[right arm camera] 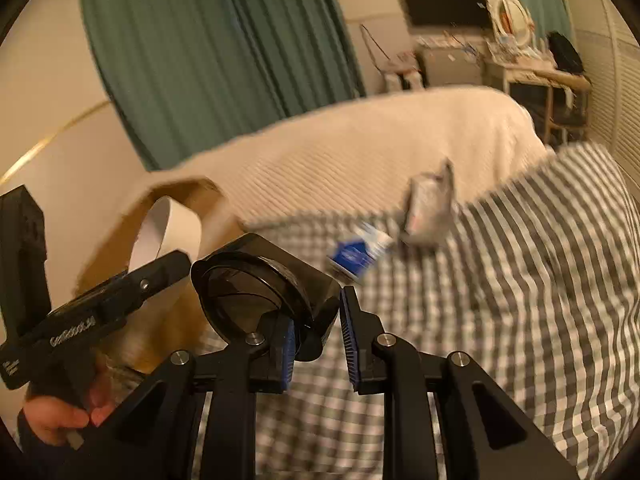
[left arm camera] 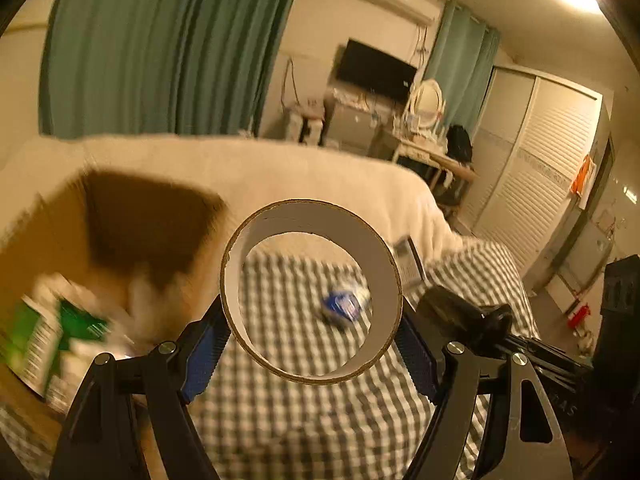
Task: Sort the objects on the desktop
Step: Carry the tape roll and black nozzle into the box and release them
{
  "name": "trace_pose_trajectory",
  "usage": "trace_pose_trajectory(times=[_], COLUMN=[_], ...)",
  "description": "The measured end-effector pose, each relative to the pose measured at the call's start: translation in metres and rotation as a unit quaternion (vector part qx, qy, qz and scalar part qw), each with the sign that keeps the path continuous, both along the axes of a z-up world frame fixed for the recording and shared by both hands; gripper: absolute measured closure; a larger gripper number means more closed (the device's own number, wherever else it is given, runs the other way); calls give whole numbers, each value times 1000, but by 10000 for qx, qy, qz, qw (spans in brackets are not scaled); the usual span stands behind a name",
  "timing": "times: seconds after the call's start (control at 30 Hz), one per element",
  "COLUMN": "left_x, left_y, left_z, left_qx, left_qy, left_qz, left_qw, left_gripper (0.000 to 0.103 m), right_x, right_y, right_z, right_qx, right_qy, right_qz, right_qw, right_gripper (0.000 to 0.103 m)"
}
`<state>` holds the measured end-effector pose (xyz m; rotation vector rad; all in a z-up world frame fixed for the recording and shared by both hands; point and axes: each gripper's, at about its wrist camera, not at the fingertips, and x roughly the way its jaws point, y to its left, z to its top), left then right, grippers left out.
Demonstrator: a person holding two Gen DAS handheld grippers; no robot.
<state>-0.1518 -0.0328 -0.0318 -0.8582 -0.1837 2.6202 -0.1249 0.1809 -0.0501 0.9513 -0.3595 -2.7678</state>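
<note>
My left gripper (left arm camera: 310, 340) is shut on a white cardboard tape ring (left arm camera: 236, 280), held upright above the checked cloth, beside an open cardboard box (left arm camera: 132, 224). The ring also shows in the right wrist view (right arm camera: 168, 228), over the box (right arm camera: 132, 264). My right gripper (right arm camera: 318, 320) is shut on a black round-lidded case (right arm camera: 256, 284), held just right of the left gripper. A blue-and-white packet (left arm camera: 344, 306) lies on the cloth ahead; it also shows in the right wrist view (right arm camera: 356, 254). A grey pouch (right arm camera: 430, 208) stands behind it.
The box holds a green-and-white package (left arm camera: 44, 340). A cream blanket (right arm camera: 360, 148) lies behind the checked cloth (right arm camera: 520, 300). Green curtains, a television and a dressing table stand far back.
</note>
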Motion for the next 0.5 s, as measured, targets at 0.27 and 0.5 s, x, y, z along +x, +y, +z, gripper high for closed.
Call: trace_pose_trajectory(times=[0.27, 0.5], left_x=[-15, -32], left_y=[-73, -142], left_z=[29, -2], left_qx=[-458, -546], left_qy=[456, 287], left_qz=[820, 1633], left_qw=[9945, 9846], left_gripper=[23, 23], right_x=[-14, -52], right_y=[-67, -144], right_z=[43, 30], right_qx=[66, 210], right_qy=[384, 195], right_qz=[751, 1424], right_qw=[9964, 9894], right_gripper=[84, 84])
